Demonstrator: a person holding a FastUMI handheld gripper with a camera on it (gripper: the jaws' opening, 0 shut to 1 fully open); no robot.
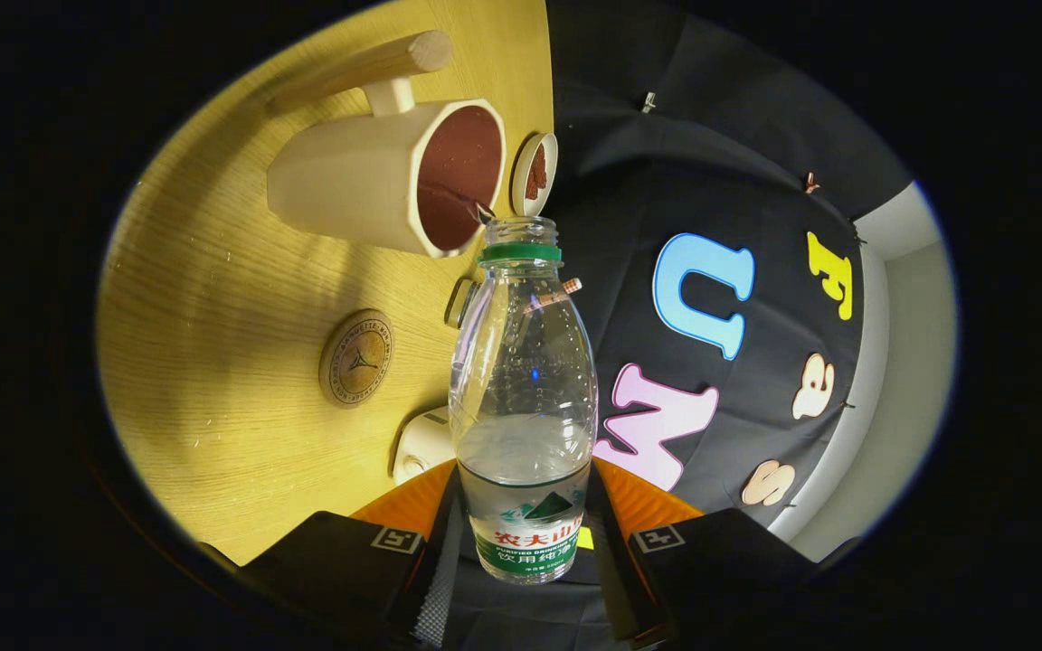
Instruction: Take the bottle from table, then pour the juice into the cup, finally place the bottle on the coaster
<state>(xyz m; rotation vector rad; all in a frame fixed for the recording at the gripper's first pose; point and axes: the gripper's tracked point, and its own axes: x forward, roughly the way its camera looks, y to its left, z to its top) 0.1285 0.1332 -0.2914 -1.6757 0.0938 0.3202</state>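
Clear plastic bottle [523, 398]: uncapped, with a green neck ring and a green-and-white label; it sits between my two fingers, label end towards me and mouth pointing away, and some clear liquid shows inside it.
Claw [521, 542]: my black fingers [354, 565] stand one on each side of the bottle's labelled lower part, closed in against it so that I hold it; orange parts of the claw show just behind the label.
Bottle mouth: right at the rim of the cup, touching or nearly so; I cannot tell which.
Cream faceted cup [367, 185]: its opening faces the bottle, its inside is reddish brown, and a cream stub on its wall joins a long pale wooden handle [363, 68] beyond it.
Round wooden coaster [356, 358]: flat on the bench, stamped with a ring of marks and a small figure; it lies apart from the cup and to one side of the bottle, with bare wood around it.
Small white round dish [535, 172]: just beside the cup's rim and just beyond the bottle mouth, with something reddish brown in it.
White object [421, 445]: partly hidden behind the bottle's lower body, near my fingers; what it is I cannot tell.
Yellow wood-grain bench [213, 298]: carries the cup, coaster, dish and white object.
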